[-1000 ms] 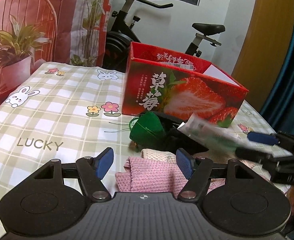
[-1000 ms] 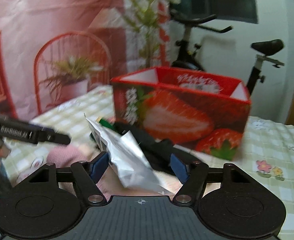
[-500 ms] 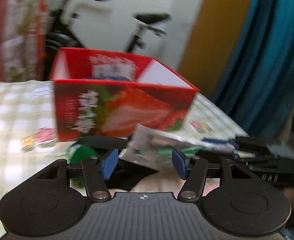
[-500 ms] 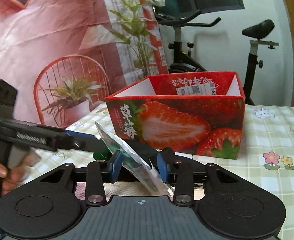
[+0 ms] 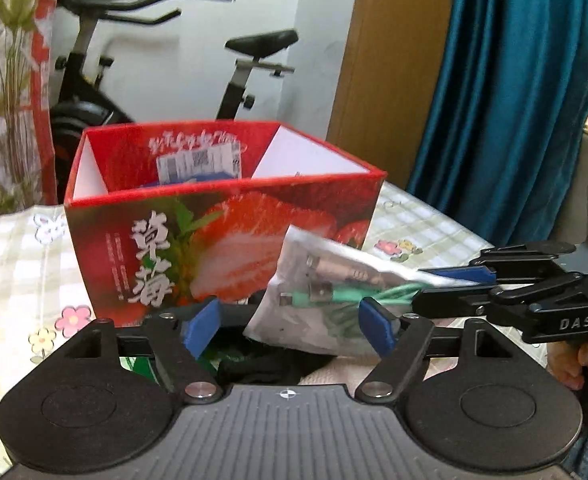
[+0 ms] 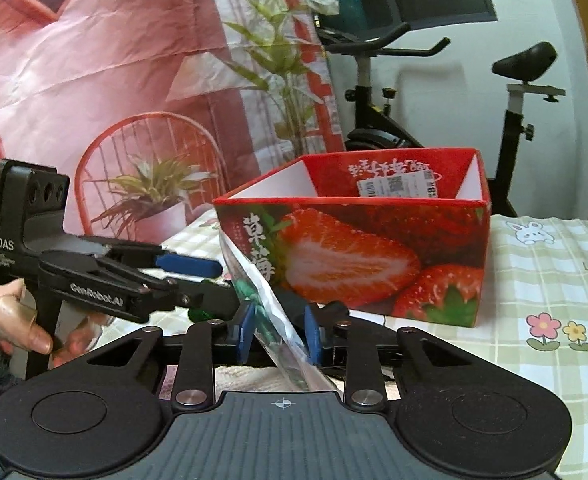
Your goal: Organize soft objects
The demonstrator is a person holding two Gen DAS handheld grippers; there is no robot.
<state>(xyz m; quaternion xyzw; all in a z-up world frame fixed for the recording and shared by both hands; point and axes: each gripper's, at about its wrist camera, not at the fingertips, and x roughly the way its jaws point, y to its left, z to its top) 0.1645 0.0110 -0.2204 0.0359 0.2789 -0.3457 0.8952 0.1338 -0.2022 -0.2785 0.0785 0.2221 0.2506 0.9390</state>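
clear plastic pouch with a green cable inside is up off the table, just in front of the strawberry box, near its front wall and below its rim. it also shows in the right wrist view as a thin sheet edge-on, running from low near the camera up toward the box front. long axis in the left view runs roughly sideways, right end toward the right gripper, left end hanging free.

right gripper: jaws have just been closing, now narrow, blue pads pinching the pouch between them. this is the hand carrying it.

left gripper: jaws have just been opening, now spread wide. the pouch's lower edge sits between the pads; right pad looks close to the plastic, contact unclear, left pad clearly apart. no grip.

key relation: the box opening is beyond and above the pouch from both grippers, so judging from this, the next move needs a lift over the front wall then forward. right hand is the one positioned for that; left is just beside, free.

below the pouch, nearer than the box: dark fabric, something green and a bit of pink cloth on the checked tablecloth. box shows a label on its far inner wall, floor hidden.
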